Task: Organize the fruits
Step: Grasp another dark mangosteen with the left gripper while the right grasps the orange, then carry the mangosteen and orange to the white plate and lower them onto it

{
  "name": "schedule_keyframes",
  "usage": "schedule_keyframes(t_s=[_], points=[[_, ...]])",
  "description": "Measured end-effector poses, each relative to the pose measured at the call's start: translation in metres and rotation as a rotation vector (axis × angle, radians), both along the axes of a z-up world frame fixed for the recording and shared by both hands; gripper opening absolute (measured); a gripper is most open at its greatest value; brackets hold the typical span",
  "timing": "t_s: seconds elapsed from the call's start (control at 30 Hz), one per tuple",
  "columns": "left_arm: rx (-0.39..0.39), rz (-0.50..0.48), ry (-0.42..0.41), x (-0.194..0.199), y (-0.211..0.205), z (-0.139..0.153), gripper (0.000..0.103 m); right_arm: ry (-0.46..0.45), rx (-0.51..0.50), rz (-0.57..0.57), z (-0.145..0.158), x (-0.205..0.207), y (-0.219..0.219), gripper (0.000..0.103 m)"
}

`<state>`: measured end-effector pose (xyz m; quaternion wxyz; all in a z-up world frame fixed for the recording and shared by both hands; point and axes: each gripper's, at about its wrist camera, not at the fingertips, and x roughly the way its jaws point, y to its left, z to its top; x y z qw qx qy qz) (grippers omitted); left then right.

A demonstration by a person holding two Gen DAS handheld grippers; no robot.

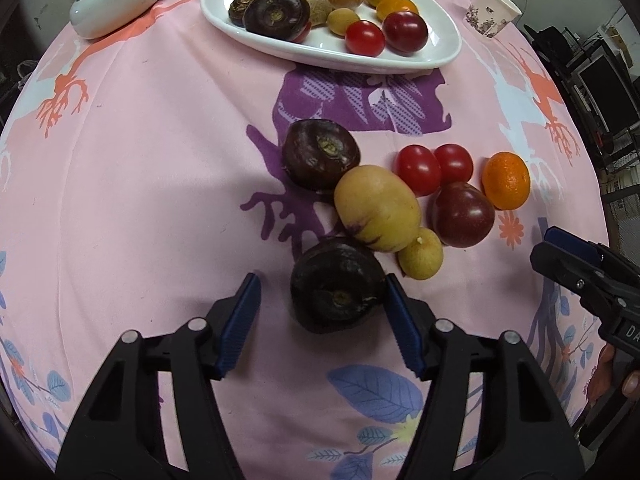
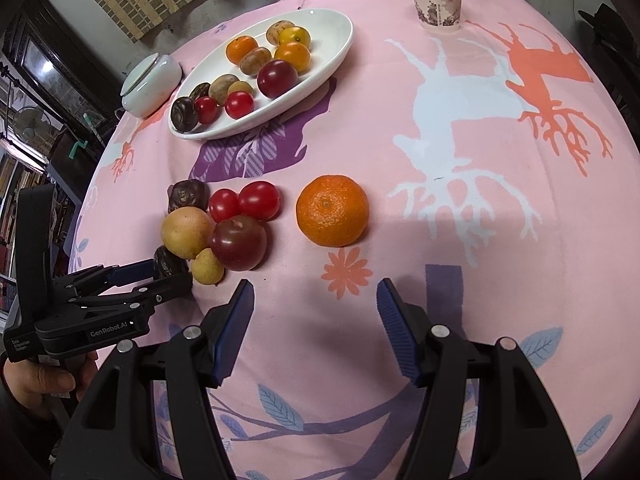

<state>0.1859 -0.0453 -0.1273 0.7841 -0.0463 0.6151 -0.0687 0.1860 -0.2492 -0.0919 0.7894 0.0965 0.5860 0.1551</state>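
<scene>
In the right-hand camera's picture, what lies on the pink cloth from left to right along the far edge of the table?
White lidded dish → white plate of fruit → paper cup.

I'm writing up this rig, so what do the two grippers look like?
Both match: the left gripper and right gripper have black plastic frames, silver pivot bolts and ribbed blue finger pads. The left one's body carries white "GenRobot.AI" lettering. No cables or sleeves show.

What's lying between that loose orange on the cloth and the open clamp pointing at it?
Nothing but tablecloth: the right wrist view shows only an orange printed flower between the mandarin and the right gripper.
</scene>
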Motion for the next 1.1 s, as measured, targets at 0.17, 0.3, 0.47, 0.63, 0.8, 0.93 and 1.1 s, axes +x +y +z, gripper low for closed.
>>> schedule_keyframes(t_s=[0.17, 0.3, 0.47, 0.63, 0.8, 0.93, 1.1], points=[[0.002, -0.039, -0.008, 0.0, -0.009, 0.001, 0.046, 0.003, -0.001, 0.005, 0.0, -0.001, 0.001, 0.064], [-0.014, -0.027, -0.001, 0.0, -0.006, 0.001, 0.046, -0.003, -0.012, 0.012, 0.0, 0.0, 0.002, 0.064], [-0.021, -0.017, 0.008, -0.002, -0.003, 0.002, 0.046, -0.02, -0.089, 0.023, -0.003, 0.008, 0.002, 0.064], [-0.037, -0.008, 0.01, -0.001, 0.0, 0.0, 0.046, -0.027, -0.145, 0.061, -0.012, 0.021, 0.009, 0.064], [-0.045, -0.007, 0.011, -0.002, 0.002, 0.0, 0.046, -0.034, -0.162, 0.095, -0.019, 0.039, 0.025, 0.064], [-0.061, -0.005, 0.012, -0.002, 0.005, 0.0, 0.046, -0.053, -0.235, 0.132, -0.025, 0.046, 0.038, 0.047], [-0.062, 0.007, 0.013, -0.002, 0.009, 0.003, 0.046, -0.053, -0.191, 0.125, -0.021, 0.046, 0.033, 0.044]])
